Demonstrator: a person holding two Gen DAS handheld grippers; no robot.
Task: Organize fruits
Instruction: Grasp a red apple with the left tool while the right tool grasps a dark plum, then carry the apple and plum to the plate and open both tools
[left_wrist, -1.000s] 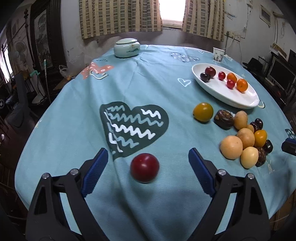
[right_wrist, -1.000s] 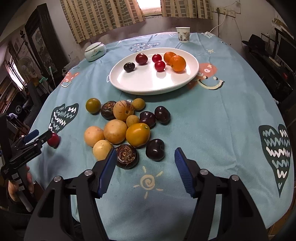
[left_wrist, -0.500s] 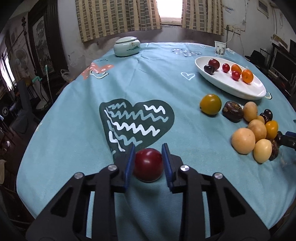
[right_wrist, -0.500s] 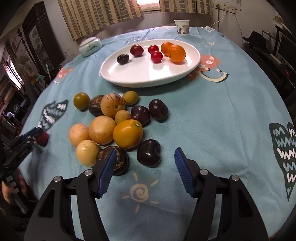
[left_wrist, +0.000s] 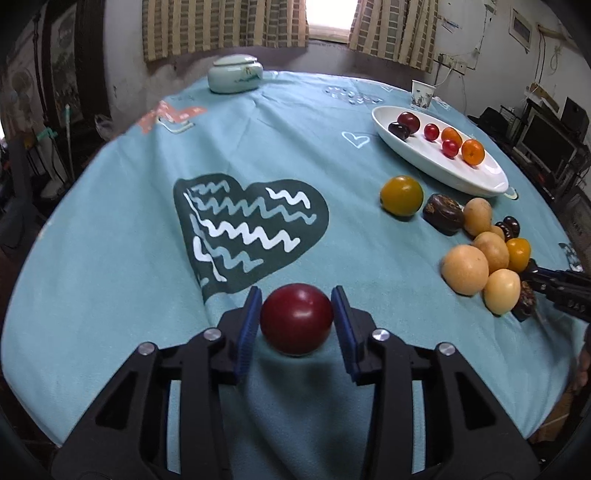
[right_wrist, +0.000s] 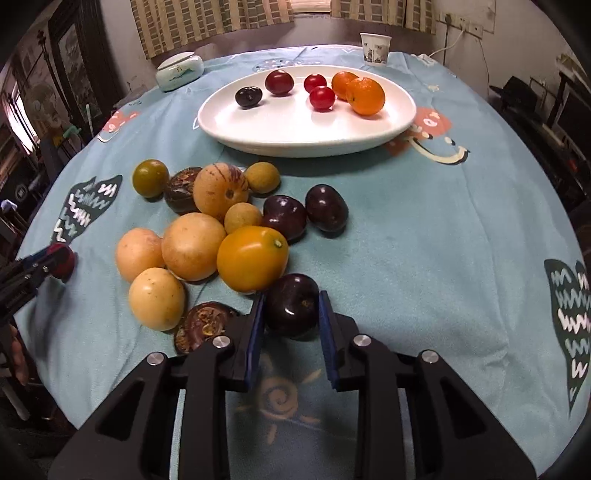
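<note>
Blue pads of the left gripper (left_wrist: 296, 320), jaws easing apart, flank a red plum (left_wrist: 296, 319), and the right gripper (right_wrist: 290, 314) pinches a dark plum (right_wrist: 291, 305), both on the tablecloth short of the white plate (right_wrist: 258, 136), evidently their destination.

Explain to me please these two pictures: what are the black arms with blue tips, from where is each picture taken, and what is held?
There is no robot here. A person holds a tool in each hand: a two-finger gripper with a camera that looks along its fingers. One picture comes from the left gripper, the other from the right gripper. The left one has a red fruit between its blue pads, touching them, though its jaws are opening. The right one is shut on a dark plum. On the blue tablecloth lie a pile of loose fruits and a white plate with six small fruits.
</note>
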